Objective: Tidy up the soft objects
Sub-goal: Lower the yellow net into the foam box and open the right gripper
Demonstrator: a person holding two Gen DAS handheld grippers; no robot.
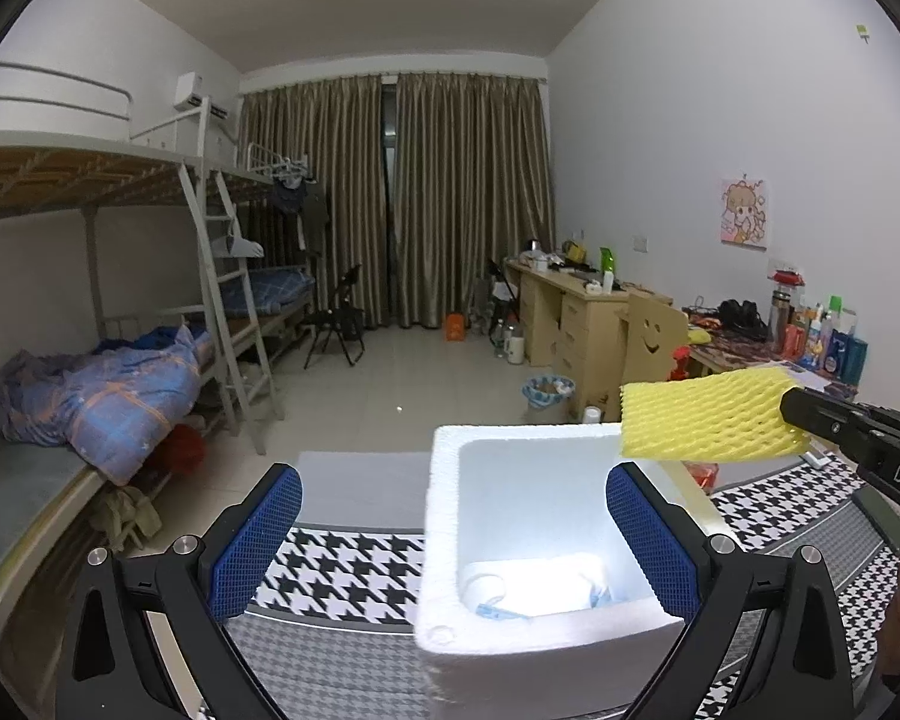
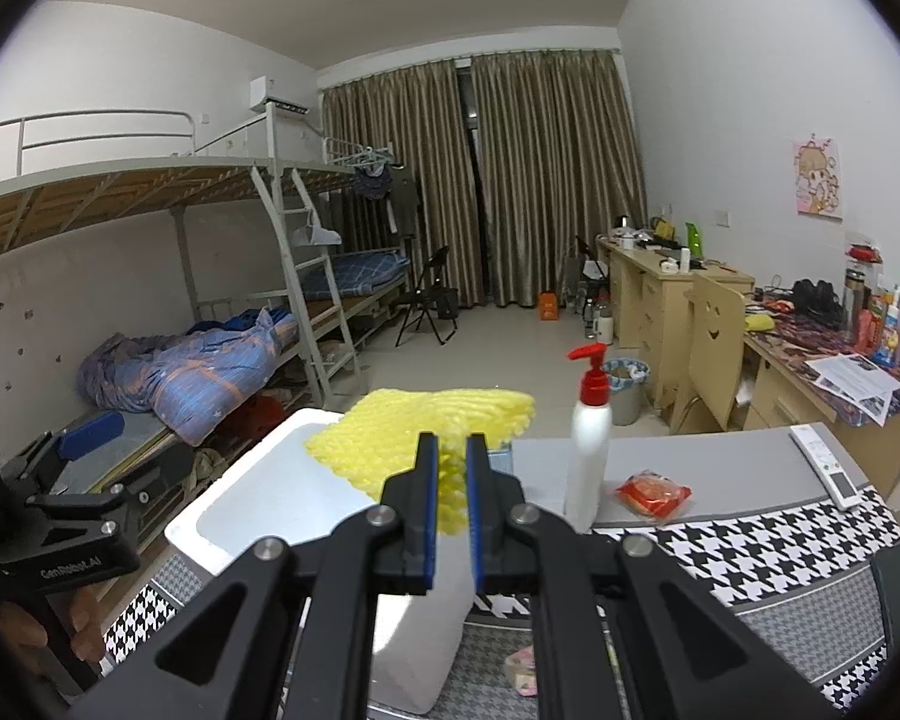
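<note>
One pale soft item [image 1: 534, 588] already lies at the bottom of the white foam box [image 1: 444, 516]. Your right gripper [image 2: 451, 516] pinches the yellow foam net [image 2: 420, 438] over the box's open top, not yet dropped. Your left gripper [image 1: 450, 546] stands wide open and empty, straddling the near box wall. Box sits on a houndstooth cloth [image 2: 750, 552]; pump bottle [image 2: 589, 438] and red packet [image 2: 654, 493] are beside it. Dorm room: bunk beds [image 1: 120, 180], desks [image 1: 564, 312].

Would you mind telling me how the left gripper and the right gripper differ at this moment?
The left gripper stands wide open with nothing between its blue pads, while the right gripper is shut on the yellow foam net sleeve. The left gripper sits low at the white foam box; the right gripper carries the sleeve above the box's rim. Both share black arms and blue pads.
</note>
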